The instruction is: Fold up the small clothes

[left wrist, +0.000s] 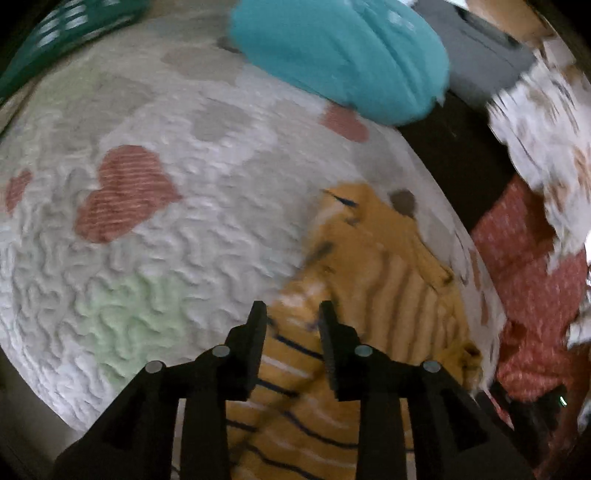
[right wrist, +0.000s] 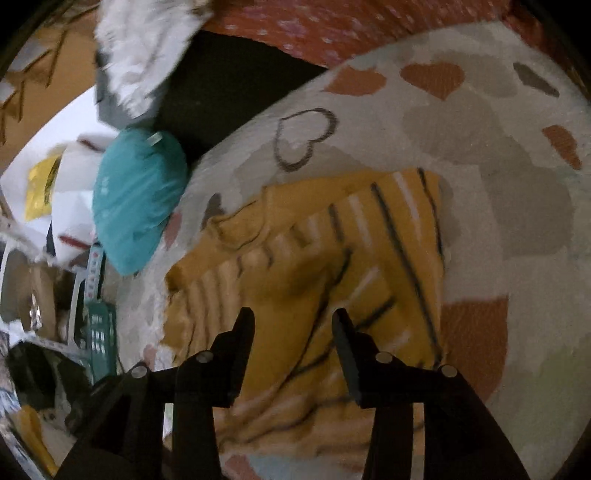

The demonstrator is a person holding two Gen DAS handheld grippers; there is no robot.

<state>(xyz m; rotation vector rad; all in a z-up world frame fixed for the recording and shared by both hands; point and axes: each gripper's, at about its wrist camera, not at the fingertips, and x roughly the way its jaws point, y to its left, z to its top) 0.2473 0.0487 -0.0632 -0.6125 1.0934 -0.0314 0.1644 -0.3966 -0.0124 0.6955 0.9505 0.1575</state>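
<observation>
A small yellow garment with dark and white stripes (left wrist: 388, 266) (right wrist: 332, 240) lies folded over and rumpled on a white quilt printed with hearts (left wrist: 166, 240) (right wrist: 498, 155). My left gripper (left wrist: 291, 310) hovers over the garment's striped edge. Its jaws stand a little apart, and I see no cloth pinched between them. My right gripper (right wrist: 292, 317) hangs above the garment's middle. Its jaws are wider apart, with only the fabric below showing in the gap. Both views are blurred.
A teal garment (left wrist: 340, 55) (right wrist: 136, 199) lies bunched at the quilt's edge. Beyond the edge lie a red dotted cloth (left wrist: 524, 266) (right wrist: 314, 29) and a white patterned cloth (left wrist: 546, 122) (right wrist: 147, 44). A green basket (left wrist: 66, 29) (right wrist: 99, 332) stands beside the quilt.
</observation>
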